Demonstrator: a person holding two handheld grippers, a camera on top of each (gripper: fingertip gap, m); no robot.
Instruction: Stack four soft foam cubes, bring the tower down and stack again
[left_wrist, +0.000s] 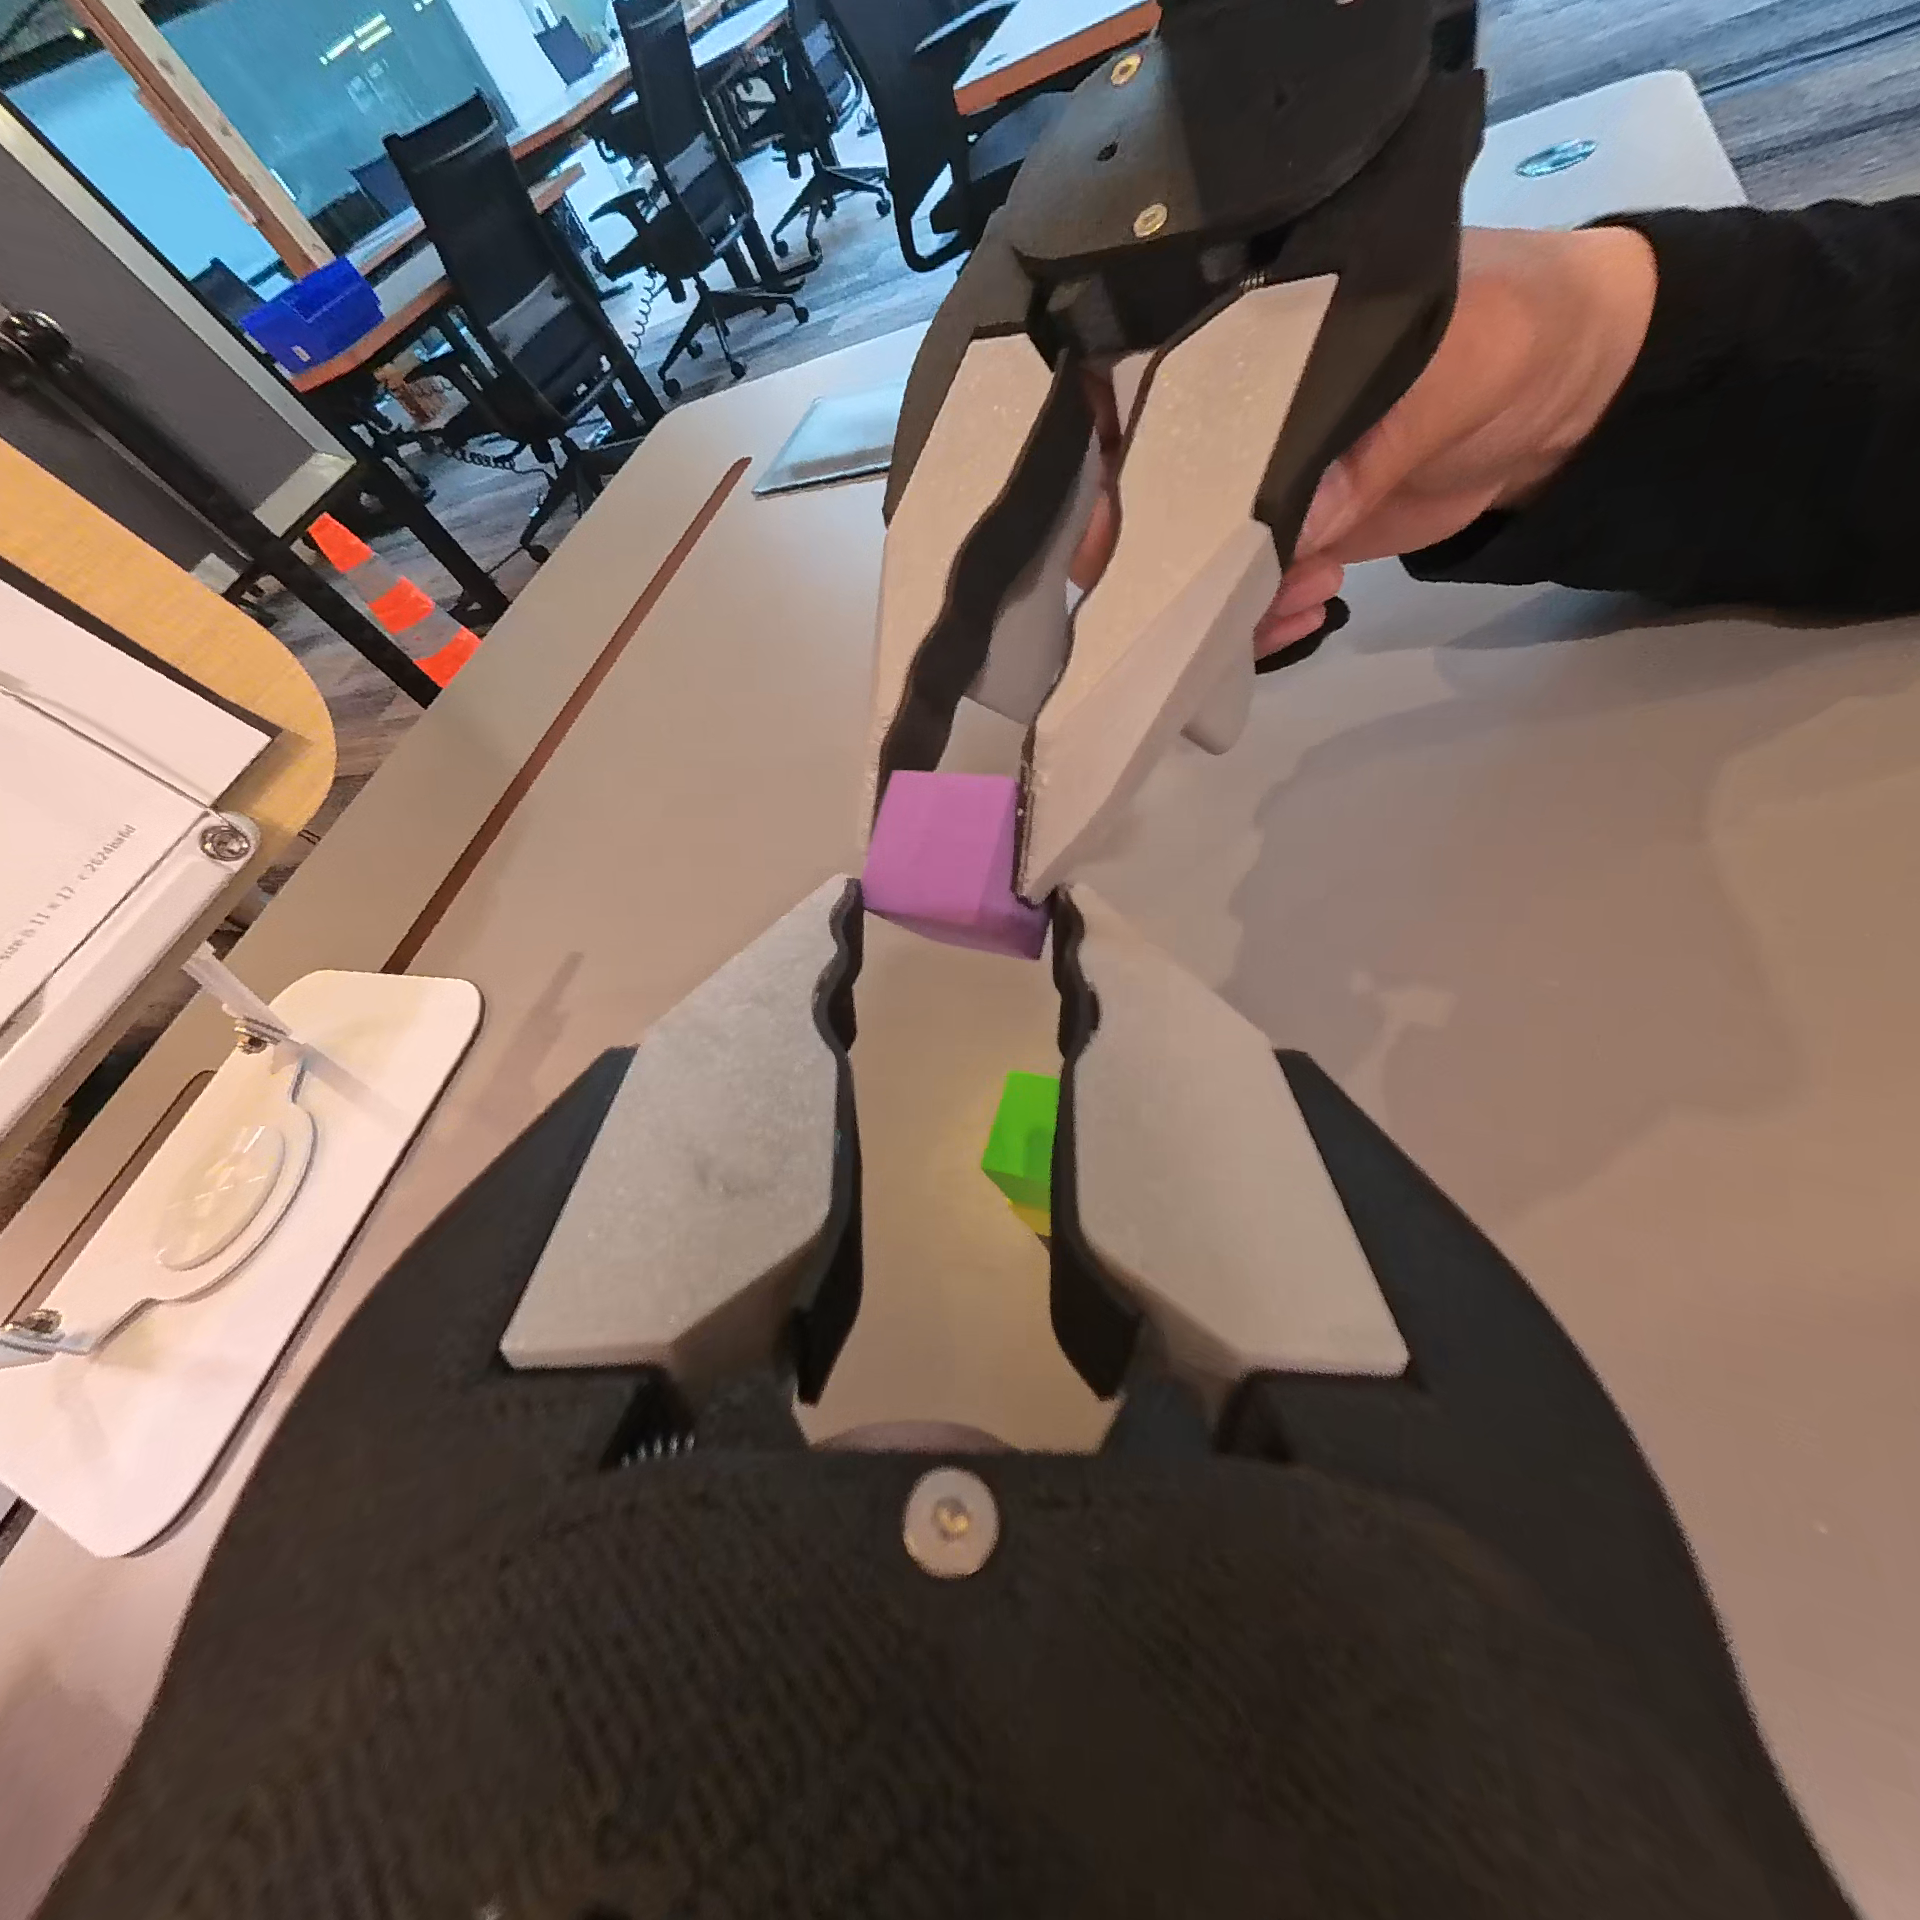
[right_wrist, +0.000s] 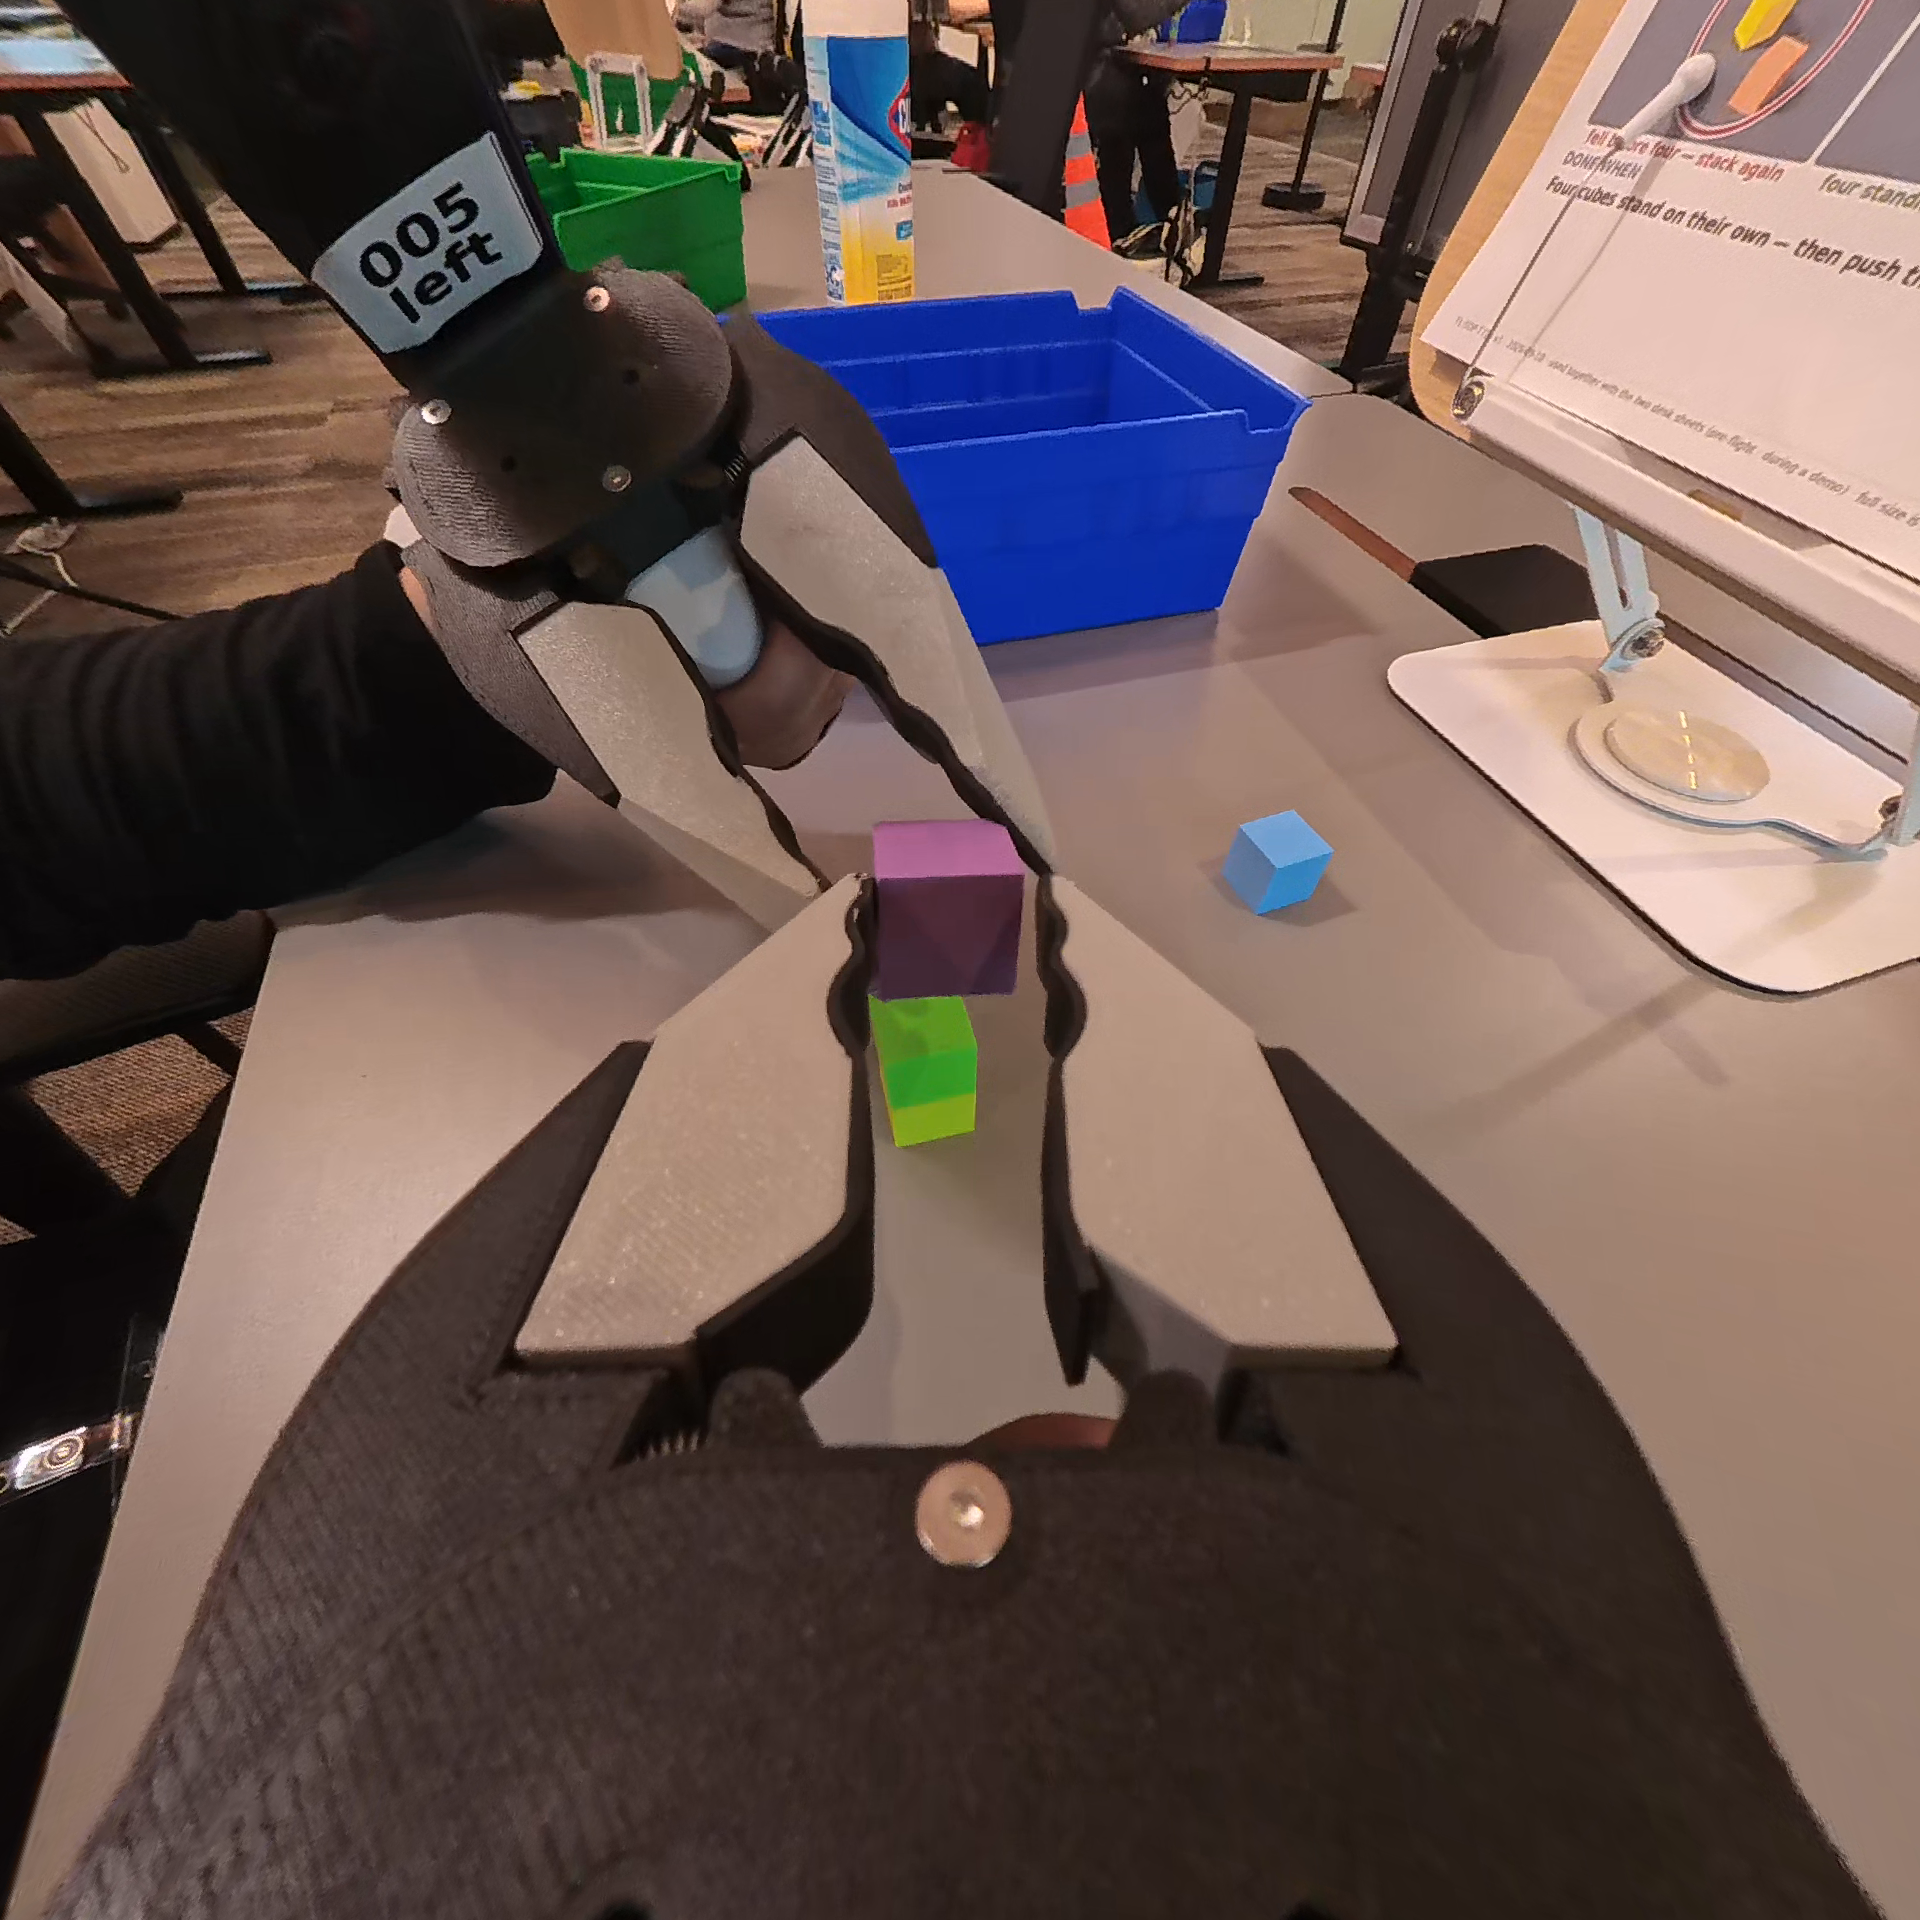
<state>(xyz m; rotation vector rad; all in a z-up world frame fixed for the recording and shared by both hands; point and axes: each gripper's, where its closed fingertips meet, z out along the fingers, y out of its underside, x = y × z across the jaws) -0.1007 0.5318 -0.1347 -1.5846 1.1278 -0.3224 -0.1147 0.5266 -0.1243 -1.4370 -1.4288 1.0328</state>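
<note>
A purple foam cube (right_wrist: 945, 914) hangs in the air above a green cube (right_wrist: 925, 1049) that sits on a yellow-green cube (right_wrist: 935, 1117) on the grey table (right_wrist: 1403, 1195). My right gripper (right_wrist: 951, 894) is shut on the purple cube. The left wrist view shows its fingers (left_wrist: 1101, 748) flanking the purple cube (left_wrist: 940, 852). My left gripper (left_wrist: 956, 899) is open, its tips just outside the cube's lower corners. The green cube (left_wrist: 1023, 1127) lies between its fingers, lower down. A light blue cube (right_wrist: 1278, 862) lies alone to the right.
A blue bin (right_wrist: 1039, 499) stands behind the stack, with a green bin (right_wrist: 644, 218) and a wipes canister (right_wrist: 862, 156) farther back. A white document stand (right_wrist: 1662, 810) occupies the right side; it also shows in the left wrist view (left_wrist: 239, 1195). The grippers are tip to tip, or close to it.
</note>
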